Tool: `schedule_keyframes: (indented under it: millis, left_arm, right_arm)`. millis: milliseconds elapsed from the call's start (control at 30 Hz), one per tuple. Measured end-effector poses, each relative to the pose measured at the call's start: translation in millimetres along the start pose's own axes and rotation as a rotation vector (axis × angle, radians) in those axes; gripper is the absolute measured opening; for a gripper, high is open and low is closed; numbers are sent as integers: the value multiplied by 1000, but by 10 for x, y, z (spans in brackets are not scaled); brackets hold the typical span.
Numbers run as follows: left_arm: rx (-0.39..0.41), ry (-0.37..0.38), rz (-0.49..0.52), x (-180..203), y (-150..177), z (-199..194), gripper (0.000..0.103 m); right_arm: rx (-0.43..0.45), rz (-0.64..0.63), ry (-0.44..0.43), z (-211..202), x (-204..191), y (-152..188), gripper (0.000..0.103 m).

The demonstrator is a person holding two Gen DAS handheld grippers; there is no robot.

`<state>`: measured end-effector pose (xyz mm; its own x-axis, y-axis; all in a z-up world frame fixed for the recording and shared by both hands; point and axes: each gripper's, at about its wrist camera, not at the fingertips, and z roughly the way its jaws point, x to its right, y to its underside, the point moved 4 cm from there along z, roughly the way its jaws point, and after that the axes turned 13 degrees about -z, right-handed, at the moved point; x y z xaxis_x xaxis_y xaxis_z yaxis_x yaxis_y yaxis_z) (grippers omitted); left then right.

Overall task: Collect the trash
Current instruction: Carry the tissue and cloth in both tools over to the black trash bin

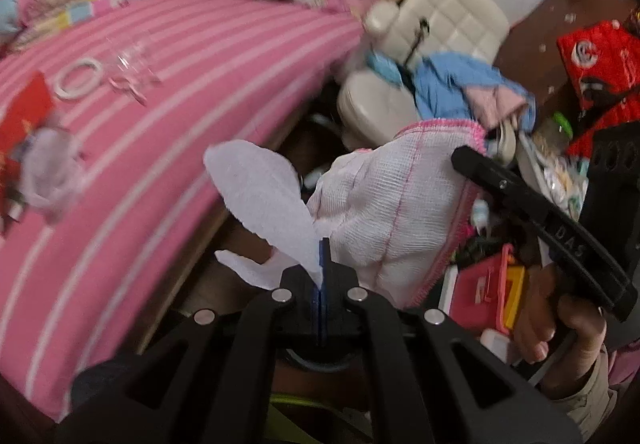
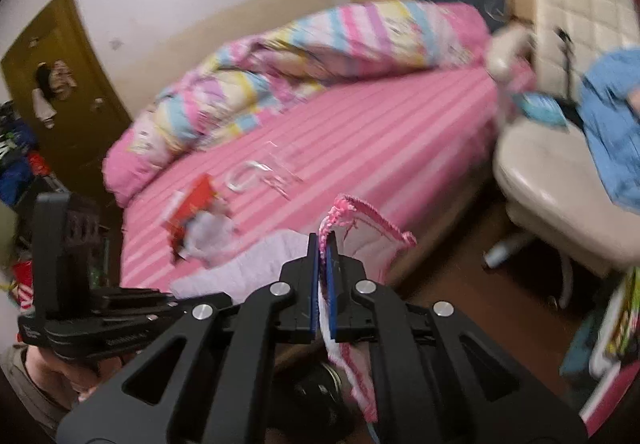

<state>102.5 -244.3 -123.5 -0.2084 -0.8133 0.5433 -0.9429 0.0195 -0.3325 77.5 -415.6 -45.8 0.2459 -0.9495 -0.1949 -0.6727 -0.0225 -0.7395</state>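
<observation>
Both pairs of jaws are clenched. Our left gripper (image 1: pixel 323 244) pinches a torn sheet of white tissue (image 1: pixel 264 196), which fans up and away from the closed blue pads. Our right gripper (image 2: pixel 322 244) is clamped on the pink-stitched edge of a white mesh bag (image 2: pixel 360 236); in the left wrist view the same bag (image 1: pixel 396 212) hangs just beside the tissue, its rim toward the top.

Behind them lies a bed with a pink striped sheet (image 1: pixel 180 92). On it, well apart from both grippers, rest more pieces that we judge to be trash: a red wrapper (image 1: pixel 24 116), a crumpled clear plastic wad (image 1: pixel 52 172), a white ring (image 1: pixel 78 78) and some clear plastic bits (image 1: pixel 130 74). A cream chair (image 2: pixel 552 172) draped with blue clothing (image 2: pixel 612 124) stands beside the bed.

Both views are blurred, so we cannot tell whether the bag's mouth is open.

What could go wrong, as we judge it: the bag is held at one edge only, so its mouth may sag shut and the tissue could land outside it on the floor. The tissue is thin and already torn, so a tug may rip it. It may also cling to the pads when they release. The floor is cluttered, so a dropped piece would be hard to find.
</observation>
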Motion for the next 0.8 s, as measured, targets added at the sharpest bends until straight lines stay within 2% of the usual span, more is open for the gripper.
schedule_keyframes:
  millis: [133, 233, 500, 800]
  left_arm:
    - [-64, 13, 25, 147, 155, 287, 0]
    - [-110, 32, 26, 247, 253, 474, 0]
    - [-241, 43, 47, 401, 550, 1062, 0]
    - [-403, 18, 40, 435, 914, 1830, 0]
  right_arm:
    - [-72, 89, 39, 25, 397, 517, 4]
    - [-103, 126, 67, 2, 605, 774, 4]
    - [-169, 201, 108, -6, 941, 1269, 4]
    - [-263, 275, 113, 242, 1177, 1736, 4]
